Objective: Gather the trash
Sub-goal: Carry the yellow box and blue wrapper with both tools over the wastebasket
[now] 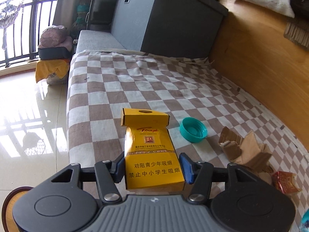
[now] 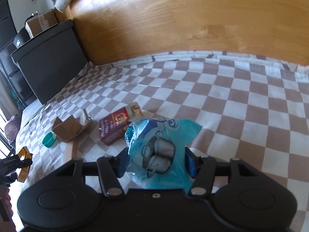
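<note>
Yellow cardboard, a cigarette pack (image 1: 152, 154) with its flip lid open, sits clamped between the blue pads of the left gripper (image 1: 152, 169), raised over the brown-and-white checked bedcover (image 1: 135, 81); a teal plastic bottle cap (image 1: 193, 129), crumpled brown cardboard (image 1: 245, 152) and a red wrapper (image 1: 284, 181) lie on the cover to its right, with glossy floor tiles (image 1: 29, 116) on the left. In the right wrist view, the right gripper (image 2: 156, 162) pinches a translucent blue plastic bag (image 2: 160, 148) printed with pots, above the same cover, just in front of a dark red cigarette pack (image 2: 114, 129), the wooden headboard (image 2: 173, 19) behind.
</note>
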